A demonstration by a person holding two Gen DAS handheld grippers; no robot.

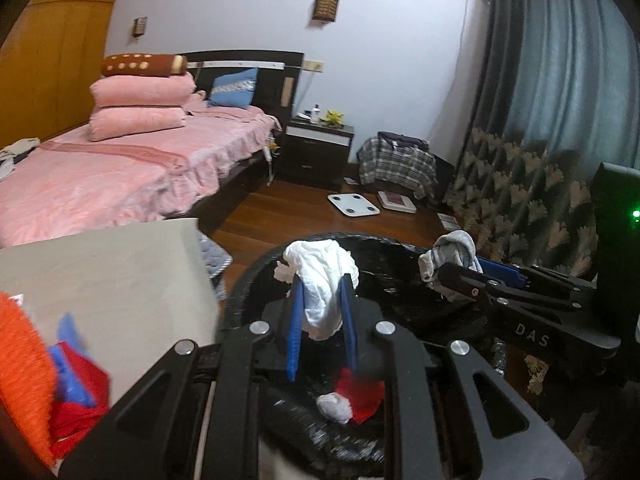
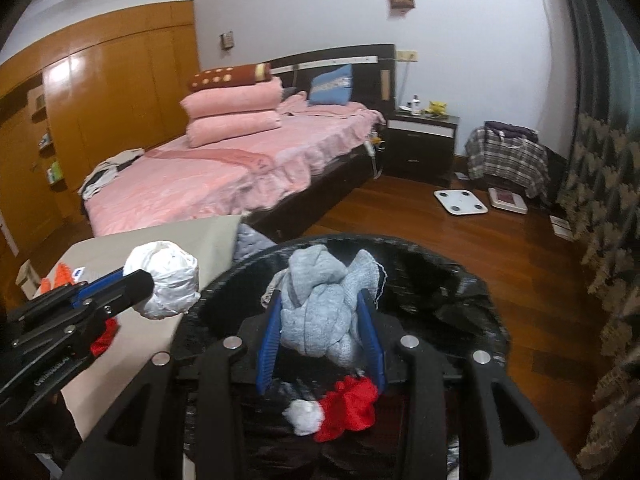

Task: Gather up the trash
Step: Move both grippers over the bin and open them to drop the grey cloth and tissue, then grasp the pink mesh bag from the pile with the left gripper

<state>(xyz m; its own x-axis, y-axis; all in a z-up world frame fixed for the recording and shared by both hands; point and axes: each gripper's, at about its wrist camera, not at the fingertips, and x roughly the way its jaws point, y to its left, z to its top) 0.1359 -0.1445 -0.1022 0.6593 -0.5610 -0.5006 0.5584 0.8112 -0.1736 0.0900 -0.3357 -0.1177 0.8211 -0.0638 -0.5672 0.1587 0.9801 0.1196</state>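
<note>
Both sets of jaws were pinching trash when I looked: the left gripper (image 1: pixel 322 322) had its blue pads pressed onto a crumpled white wad (image 1: pixel 324 280), and the right gripper (image 2: pixel 320 344) was clamped around a bunched grey cloth (image 2: pixel 320 304). I had both loads hanging over the mouth of the black-lined trash bin (image 2: pixel 452 280), which stood on the wooden floor just beside the near edge of the tabletop (image 2: pixel 208 240). Down inside the bin lay a red scrap (image 2: pixel 348 408) and a small white ball (image 2: pixel 304 416) touching it.

I judged the white wad to be very light, soft and crushable, thin plastic or paper, so a squeeze across its middle suited it and nothing in it could break. The grey cloth looked limp and a little heavier, its loose folds spilling over both pads; I reckoned a hold on the thick bundled core was safest, since a fold alone might slide out or snag on release. Neither looked slippery. More bits, orange (image 1: pixel 20 360), red and blue, remained on the left end of the tabletop, blurred, so I could not tell what they were.
</note>
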